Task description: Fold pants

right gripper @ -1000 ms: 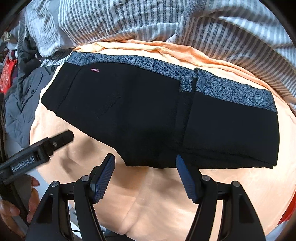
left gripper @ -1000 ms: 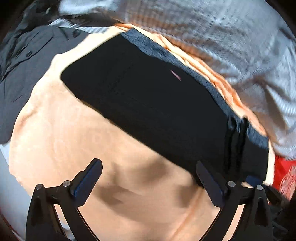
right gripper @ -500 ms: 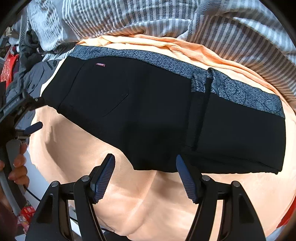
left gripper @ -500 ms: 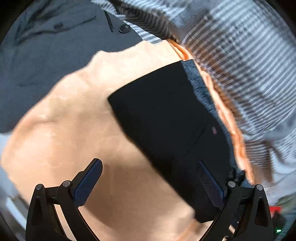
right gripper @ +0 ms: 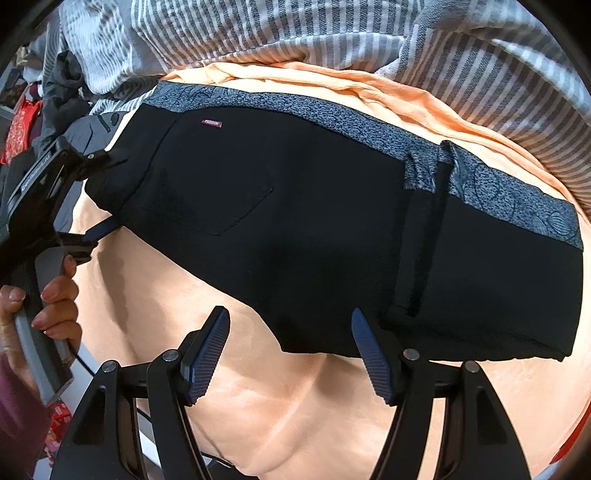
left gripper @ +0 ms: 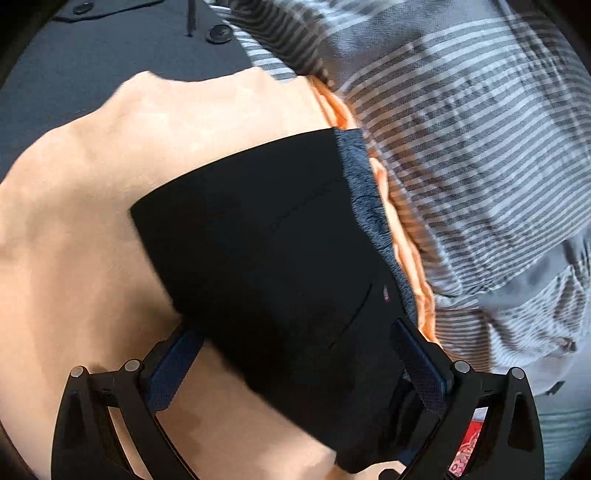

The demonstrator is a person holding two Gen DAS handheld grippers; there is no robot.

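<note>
**Left gripper straddles the end of the folded pants**

Peach-coloured soft fabric sheet (right gripper: pixel 295 406) covers the work surface, with a rumpled grey-and-white striped blanket (right gripper: pixel 332 33) heaped along its far edge and a dark grey buttoned garment (left gripper: pixel 110 48) off to the left side.

On the sheet lie the black pants with a speckled grey patterned band along one long edge (right gripper: pixel 314 221), already folded into a compact oblong. A back pocket and a small pink label face up, and a doubled layer makes a vertical ridge toward the right end. The cloth looks flat and smooth, with its edges fairly well aligned.

The left gripper (left gripper: pixel 295 354) is at the left end of the pants, its blue-padded fingers (left gripper: pixel 421 365) spread wide with the cloth's end lying between them; it grips nothing yet. The right gripper (right gripper: pixel 291 354) hovers just short of the near edge, also spread wide and empty.

By my judgement, the step in hand is taking hold of the left end for one more fold across toward the right. The next move calls for closing the left gripper over all the layers at once, then carrying that end over without dragging the lower layers askew. The right gripper may need to pin or catch the near edge.
</note>
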